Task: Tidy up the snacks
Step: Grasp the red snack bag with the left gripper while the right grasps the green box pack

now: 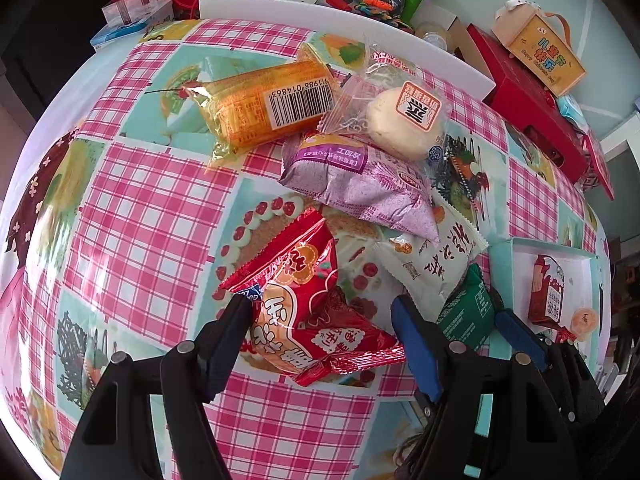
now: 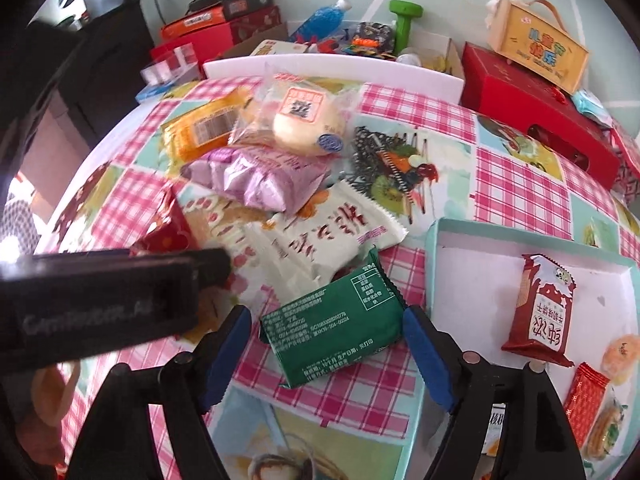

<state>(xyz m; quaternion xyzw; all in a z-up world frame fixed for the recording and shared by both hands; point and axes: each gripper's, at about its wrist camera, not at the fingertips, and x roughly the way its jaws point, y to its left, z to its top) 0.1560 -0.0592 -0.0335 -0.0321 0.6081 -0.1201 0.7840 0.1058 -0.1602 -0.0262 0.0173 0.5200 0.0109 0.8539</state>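
My left gripper (image 1: pixel 320 305) is shut on a red snack packet (image 1: pixel 304 316), one pad against each end of it, just above the checked tablecloth (image 1: pixel 152 208). My right gripper (image 2: pixel 326 316) stands open around a green packet (image 2: pixel 332 332), which lies flat on the cloth with a small gap at each pad. Beyond these is a pile: a white packet (image 2: pixel 320 236), a purple one (image 2: pixel 256 176), a bun in clear wrap (image 2: pixel 308 120) and an orange packet (image 2: pixel 200 128). To the right, a teal-rimmed tray (image 2: pixel 432 248) holds a dark red biscuit packet (image 2: pixel 540 308) and small snacks.
The left gripper's black body (image 2: pixel 100 308) fills the left of the right wrist view. Past the cloth's far edge stand a white board (image 2: pixel 340 70), a red gift box (image 2: pixel 532 108), a yellow carry box (image 2: pixel 536 44), a green dumbbell (image 2: pixel 404 20) and a blue bottle (image 2: pixel 324 20).
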